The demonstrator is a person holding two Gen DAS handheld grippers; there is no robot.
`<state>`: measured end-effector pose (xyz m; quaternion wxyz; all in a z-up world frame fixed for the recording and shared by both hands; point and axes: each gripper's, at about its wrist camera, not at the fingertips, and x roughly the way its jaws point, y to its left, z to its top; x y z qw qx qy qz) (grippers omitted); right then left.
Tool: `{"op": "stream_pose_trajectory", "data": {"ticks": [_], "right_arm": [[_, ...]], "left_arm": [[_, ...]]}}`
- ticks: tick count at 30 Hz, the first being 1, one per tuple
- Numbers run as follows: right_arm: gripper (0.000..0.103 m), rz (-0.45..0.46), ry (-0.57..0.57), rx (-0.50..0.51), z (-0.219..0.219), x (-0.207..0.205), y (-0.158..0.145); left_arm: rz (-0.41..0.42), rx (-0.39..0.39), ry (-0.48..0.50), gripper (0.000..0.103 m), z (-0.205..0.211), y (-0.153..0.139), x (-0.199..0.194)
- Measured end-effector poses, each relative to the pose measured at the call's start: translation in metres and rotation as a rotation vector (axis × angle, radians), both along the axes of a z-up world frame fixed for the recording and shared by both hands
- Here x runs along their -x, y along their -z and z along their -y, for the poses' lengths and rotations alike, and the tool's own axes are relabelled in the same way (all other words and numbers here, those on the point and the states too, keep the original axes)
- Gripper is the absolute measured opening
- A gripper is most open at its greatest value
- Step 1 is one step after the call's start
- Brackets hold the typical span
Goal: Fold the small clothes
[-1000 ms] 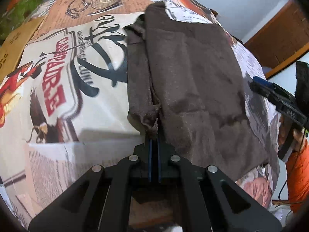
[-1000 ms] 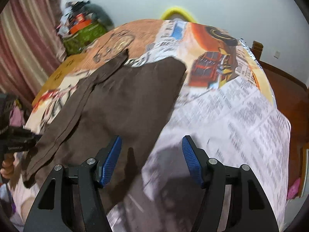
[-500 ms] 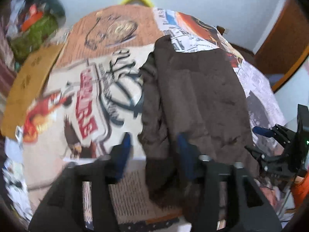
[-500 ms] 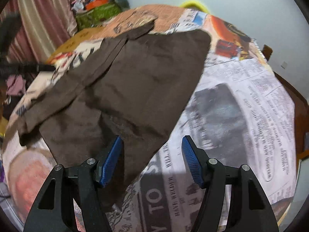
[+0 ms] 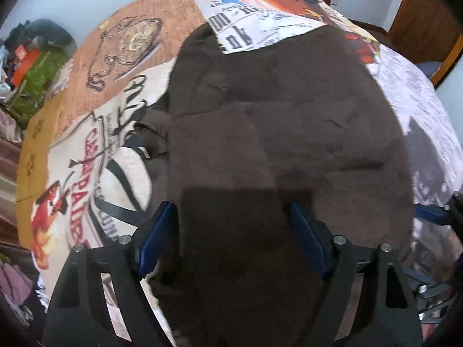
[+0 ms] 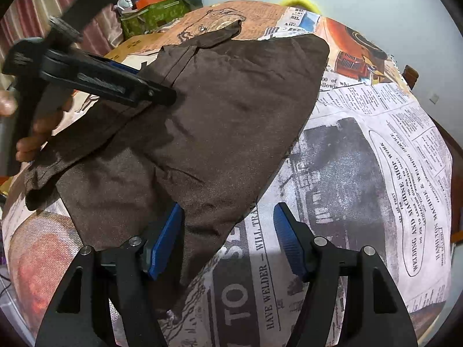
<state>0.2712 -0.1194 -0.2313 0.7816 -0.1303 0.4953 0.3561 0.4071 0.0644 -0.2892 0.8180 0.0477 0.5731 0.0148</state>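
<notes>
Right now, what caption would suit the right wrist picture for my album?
Open right gripper poised at the near edge of a brown garment on a newspaper-print tablecloth, while the left gripper reaches over the cloth.

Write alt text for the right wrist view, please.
A brown garment lies partly folded on a newspaper-print cloth. The open right gripper hovers over its near edge, and the left gripper reaches over it from the left.

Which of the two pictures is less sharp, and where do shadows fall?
Left wrist view: softer, slightly blurred, the dark brown cloth garment dim near the jaws. Right wrist view: sharper; a shadow lies on the newspaper-print tablecloth before the jaws, and fisheye curvature bends the table.
</notes>
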Motion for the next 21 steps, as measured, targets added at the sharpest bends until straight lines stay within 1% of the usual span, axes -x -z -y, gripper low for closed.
{"op": "stream_pose_trajectory", "data": {"ticks": [3, 5, 9, 12, 14, 16, 18, 21], "right_arm": [[0.063, -0.001, -0.002, -0.005, 0.0, 0.001, 0.0], [0.063, 0.0, -0.005, -0.005, 0.0, 0.0, 0.0], [0.063, 0.0, -0.006, -0.008, 0.001, 0.0, 0.0], [0.063, 0.001, -0.006, -0.009, 0.002, 0.0, 0.0], [0.063, 0.002, -0.006, -0.007, 0.002, 0.0, 0.0], [0.063, 0.005, -0.007, -0.004, 0.001, 0.0, 0.0], [0.063, 0.006, -0.005, -0.002, 0.001, 0.001, 0.0], [0.063, 0.006, -0.002, 0.001, 0.0, 0.001, 0.0]], "left_arm": [[0.031, -0.03, -0.03, 0.082, -0.02, -0.008, 0.009], [0.058, -0.049, -0.064, 0.082, -0.041, -0.016, 0.016], [0.054, -0.067, -0.16, 0.082, -0.093, -0.022, 0.029], [0.047, -0.087, -0.213, 0.082, -0.119, -0.026, 0.038], [0.048, -0.069, -0.242, 0.082, -0.133, -0.029, 0.045], [0.062, -0.048, -0.254, 0.082, -0.138, -0.036, 0.049], [0.088, -0.025, -0.247, 0.082, -0.136, -0.046, 0.049], [0.115, 0.03, -0.215, 0.082, -0.122, -0.059, 0.041]]}}
